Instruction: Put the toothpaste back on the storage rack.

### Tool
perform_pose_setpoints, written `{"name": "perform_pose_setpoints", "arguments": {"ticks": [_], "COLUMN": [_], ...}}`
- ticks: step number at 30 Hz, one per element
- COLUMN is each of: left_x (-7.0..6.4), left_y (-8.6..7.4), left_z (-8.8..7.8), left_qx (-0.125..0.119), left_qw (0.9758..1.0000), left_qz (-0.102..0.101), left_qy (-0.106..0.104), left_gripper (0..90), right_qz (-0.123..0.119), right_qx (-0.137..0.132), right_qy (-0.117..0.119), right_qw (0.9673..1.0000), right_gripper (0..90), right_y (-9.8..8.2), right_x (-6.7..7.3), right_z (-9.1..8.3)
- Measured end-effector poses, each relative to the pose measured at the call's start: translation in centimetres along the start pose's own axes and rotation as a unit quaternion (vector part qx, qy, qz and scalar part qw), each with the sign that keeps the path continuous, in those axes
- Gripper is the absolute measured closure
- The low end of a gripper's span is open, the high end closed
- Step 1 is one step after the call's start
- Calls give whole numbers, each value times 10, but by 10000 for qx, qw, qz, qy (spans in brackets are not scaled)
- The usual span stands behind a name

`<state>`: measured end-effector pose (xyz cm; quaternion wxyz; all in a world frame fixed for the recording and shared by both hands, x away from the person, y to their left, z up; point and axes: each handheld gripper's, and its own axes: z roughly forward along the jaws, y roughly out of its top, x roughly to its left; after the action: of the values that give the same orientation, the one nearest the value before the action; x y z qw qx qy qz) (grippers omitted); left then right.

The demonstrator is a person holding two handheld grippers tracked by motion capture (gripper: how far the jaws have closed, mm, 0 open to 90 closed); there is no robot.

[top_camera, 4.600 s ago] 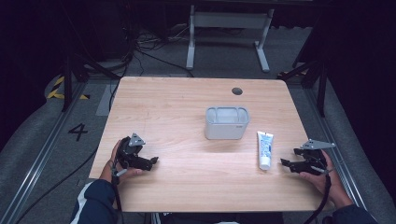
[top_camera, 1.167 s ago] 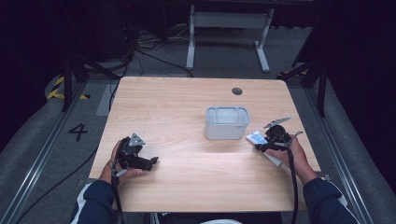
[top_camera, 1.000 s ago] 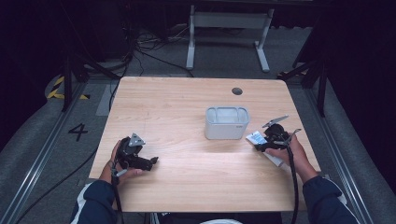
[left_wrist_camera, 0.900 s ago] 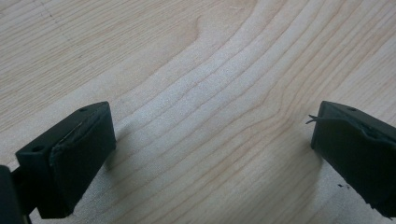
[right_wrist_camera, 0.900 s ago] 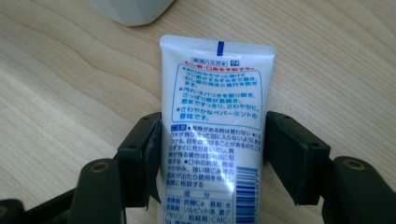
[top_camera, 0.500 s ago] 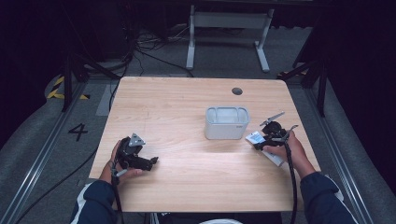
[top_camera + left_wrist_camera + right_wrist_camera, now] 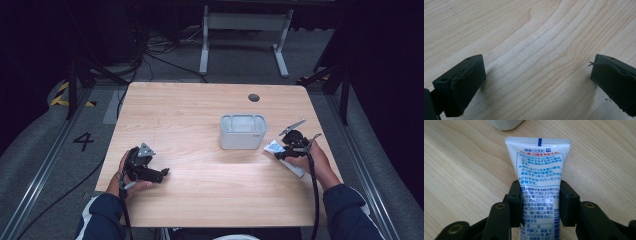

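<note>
Wood tabletop (image 7: 200, 120), dark room. Right tongs (image 7: 540, 202) closed on the toothpaste tube (image 7: 539, 172) approx. mid-body, just beside the grey container (image 7: 243, 131). Left tongs (image 7: 536, 80) wide open, empty, resting. Grasp looks done; lift and placing probably remain.

One white tube (image 7: 280, 152), one grey tub (image 7: 243, 131), two hand-held grippers, left (image 7: 159, 173) and right (image 7: 281, 150), one table (image 7: 200, 110)

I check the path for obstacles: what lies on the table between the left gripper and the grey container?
Nothing: in the high view, only bare table separates the left gripper from the grey container.
</note>
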<state>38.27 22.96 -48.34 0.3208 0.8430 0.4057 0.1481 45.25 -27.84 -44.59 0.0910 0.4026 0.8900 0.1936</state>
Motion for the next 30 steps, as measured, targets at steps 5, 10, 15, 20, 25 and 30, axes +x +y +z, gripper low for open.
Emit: {"name": "perform_pose_setpoints", "arguments": {"ticks": [5, 10, 15, 20, 25, 30], "left_x": [0, 0, 0, 0, 0, 0], "left_y": [0, 0, 0, 0, 0, 0], "left_z": [0, 0, 0, 0, 0, 0], "left_qx": [2, 0, -7, -7, -4, -15], "left_qw": [10000, 10000, 10000, 10000, 10000, 10000], "left_qz": [1, 0, 1, 1, 2, -3], "left_qy": [0, -2, 5, 6, 5, 5], "left_gripper": [2, 2, 3, 3, 3, 3], "right_qz": [-34, 1, 72, 121, 169, 210], "right_qx": [-53, -200, -430, -637, -856, -1089], "right_qy": [46, 167, 190, 232, 259, 266], "right_qw": [10000, 9997, 9989, 9976, 9959, 9935], "right_gripper": [642, 649, 652, 653, 654, 654], "right_y": [-2, -6, -11, -16, -20, -25], "right_x": [1, -1, -6, -11, -14, -17], "right_z": [-4, -10, -21, -31, -40, -50]}}
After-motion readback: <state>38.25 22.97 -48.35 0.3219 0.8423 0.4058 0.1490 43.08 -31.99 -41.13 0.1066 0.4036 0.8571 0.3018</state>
